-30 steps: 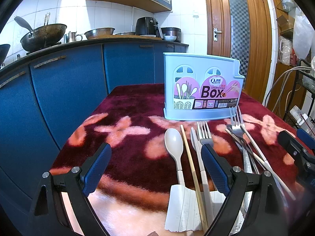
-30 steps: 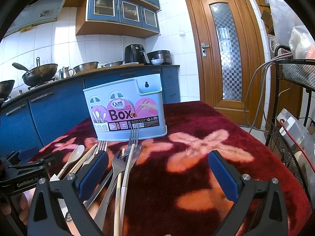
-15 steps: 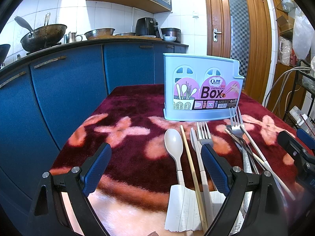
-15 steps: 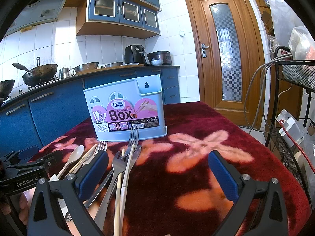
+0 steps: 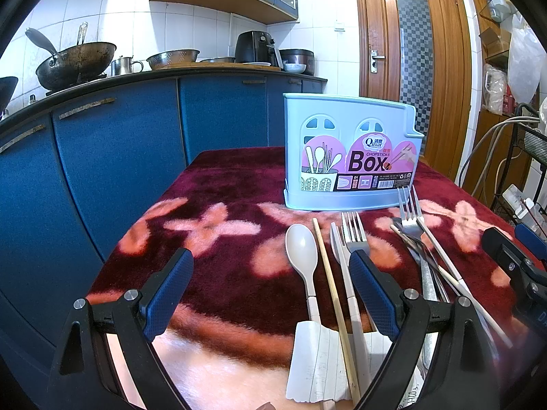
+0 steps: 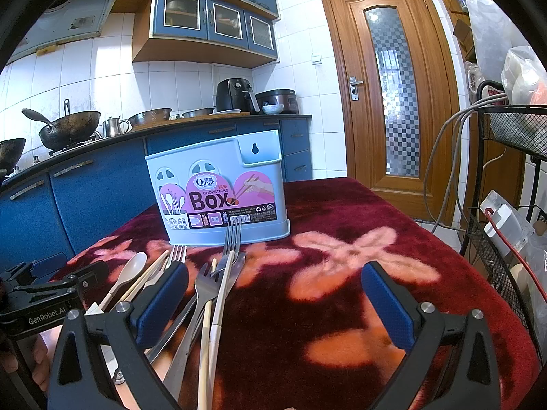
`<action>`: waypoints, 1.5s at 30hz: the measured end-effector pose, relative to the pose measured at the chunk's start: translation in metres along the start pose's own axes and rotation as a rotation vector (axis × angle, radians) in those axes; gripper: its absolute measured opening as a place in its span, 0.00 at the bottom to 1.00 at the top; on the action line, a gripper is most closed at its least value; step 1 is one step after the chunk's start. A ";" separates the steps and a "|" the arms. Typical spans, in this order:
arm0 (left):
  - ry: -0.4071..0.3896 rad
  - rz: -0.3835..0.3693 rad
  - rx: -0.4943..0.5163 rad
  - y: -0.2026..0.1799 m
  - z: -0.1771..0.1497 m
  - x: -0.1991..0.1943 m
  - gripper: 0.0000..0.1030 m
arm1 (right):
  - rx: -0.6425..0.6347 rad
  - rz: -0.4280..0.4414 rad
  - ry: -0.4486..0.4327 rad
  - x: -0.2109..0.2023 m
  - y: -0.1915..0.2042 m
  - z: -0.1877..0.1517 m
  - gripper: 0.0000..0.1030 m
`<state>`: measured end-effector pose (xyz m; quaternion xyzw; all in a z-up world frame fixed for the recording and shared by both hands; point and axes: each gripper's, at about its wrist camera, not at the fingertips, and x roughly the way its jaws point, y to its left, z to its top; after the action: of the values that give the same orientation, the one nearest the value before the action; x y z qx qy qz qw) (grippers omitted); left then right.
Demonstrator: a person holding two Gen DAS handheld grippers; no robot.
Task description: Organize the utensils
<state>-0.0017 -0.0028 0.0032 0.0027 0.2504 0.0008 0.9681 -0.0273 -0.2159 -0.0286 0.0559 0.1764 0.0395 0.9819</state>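
left wrist view: the left gripper (image 5: 270, 294) hovers low over the counter (image 5: 212, 184), fingers (image 5: 169, 288) spread wide apart and holding nothing. the chopsticks box (image 5: 352, 152) stands upright further back on the red floral cover. between it and the gripper lie the utensils: a white spoon (image 5: 302, 249), a wooden chopstick (image 5: 328, 273) just beside it, a white knife (image 5: 338, 249) and a fork (image 5: 354, 234) partly hidden behind the right-hand finger. a second group, fork (image 5: 408, 212) and pale chopstick (image 5: 444, 259), is stacked crosswise to the right. a paper slip (image 5: 307, 358) lies under the spoon handle.

right wrist view: the right gripper (image 6: 273, 302) is also spread wide and empty. its left-hand finger sits close above the overlapping forks (image 6: 232, 239) and the chopstick (image 6: 205, 335). the box (image 6: 218, 198) is just beyond the fork tines.

hazards, as judgement: the stacked pieces touch one another, so closing on one may drag or lift a neighbour. thin chopsticks lie flat in deep pile and may slip from the pads. the box looks light; a utensil driven against its wall could tip or slide it. the two grippers work close together and could collide.
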 end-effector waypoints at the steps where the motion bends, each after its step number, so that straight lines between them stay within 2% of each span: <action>1: 0.000 0.000 0.000 0.000 0.000 0.000 0.91 | 0.000 0.000 0.000 0.000 0.000 0.000 1.00; 20: -0.005 0.000 -0.001 0.000 0.001 -0.001 0.91 | -0.002 -0.001 -0.002 0.000 0.000 0.000 1.00; 38: -0.068 0.011 0.011 -0.003 0.001 -0.012 0.91 | -0.005 0.002 -0.024 -0.007 0.002 -0.003 1.00; 42: -0.062 0.008 0.006 -0.002 0.001 -0.012 0.91 | -0.005 0.002 -0.013 -0.006 0.002 -0.001 1.00; 45: -0.042 -0.017 -0.012 0.002 0.005 -0.011 0.91 | -0.002 0.006 0.027 0.001 -0.001 0.005 1.00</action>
<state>-0.0092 -0.0008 0.0131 -0.0050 0.2299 -0.0059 0.9732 -0.0246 -0.2178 -0.0245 0.0551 0.1893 0.0436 0.9794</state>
